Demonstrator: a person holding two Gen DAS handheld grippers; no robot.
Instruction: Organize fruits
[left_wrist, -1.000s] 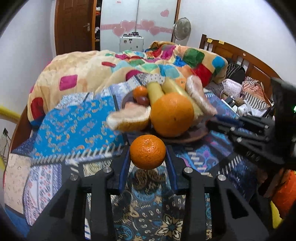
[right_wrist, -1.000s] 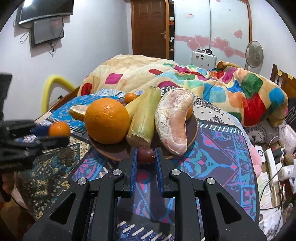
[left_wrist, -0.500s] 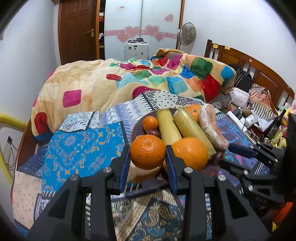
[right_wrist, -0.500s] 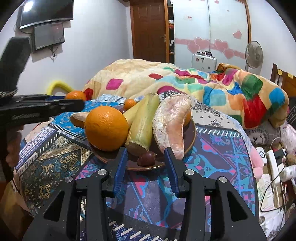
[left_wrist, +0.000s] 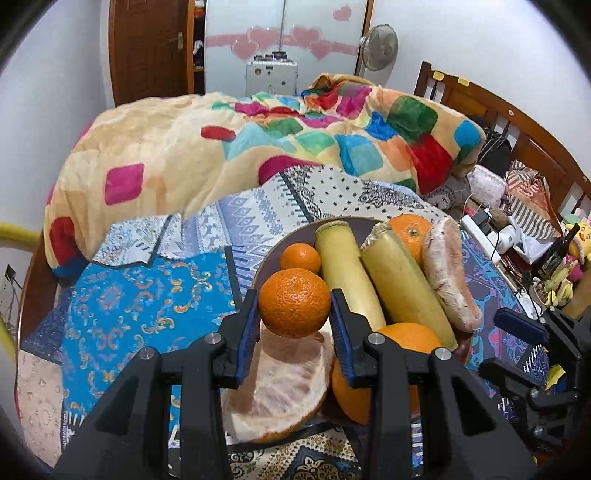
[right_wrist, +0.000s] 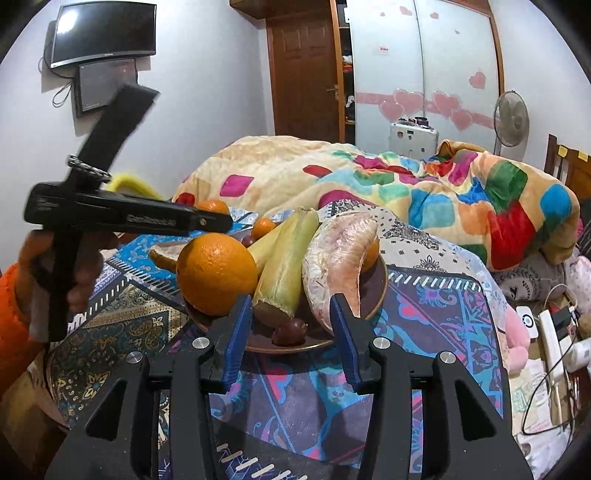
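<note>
Above a crowded plate (left_wrist: 271, 254), the left gripper (left_wrist: 294, 314) holds a mandarin (left_wrist: 294, 302) clamped between its blue-lined jaws, the fruit suspended clear of everything beneath it. Directly under the jaws lies a peeled pomelo half (left_wrist: 280, 387), and just to their right sits a large orange (left_wrist: 384, 369), partly hidden by the right-hand jaw. Beyond the jaws, on the brown plate, rest a smaller mandarin (left_wrist: 300, 257), two pale yellow-green stalks (left_wrist: 399, 280) laid side by side, a pomelo wedge (left_wrist: 448, 273) and, behind those, another orange (left_wrist: 410, 230).

Seen from the right wrist, the right gripper (right_wrist: 291, 332) hangs with its jaws spread wide and holding nothing, poised at the near rim of the same plate (right_wrist: 380, 280). A small dark red fruit (right_wrist: 289, 331) lies on the plate between the open jaws without touching either. Just ahead of the left jaw stands the large orange (right_wrist: 216, 273); ahead of the right jaw curves the pomelo wedge (right_wrist: 338, 258), with a stalk (right_wrist: 286, 266) between them. To the left of those jaws, the left gripper (right_wrist: 218, 216) reaches in over the fruit from the side, its mandarin (right_wrist: 212, 206) only partly visible behind the black arm.

The plate sits on a patterned bedspread (right_wrist: 436, 317); a patchwork blanket (left_wrist: 280, 140) is heaped behind.
</note>
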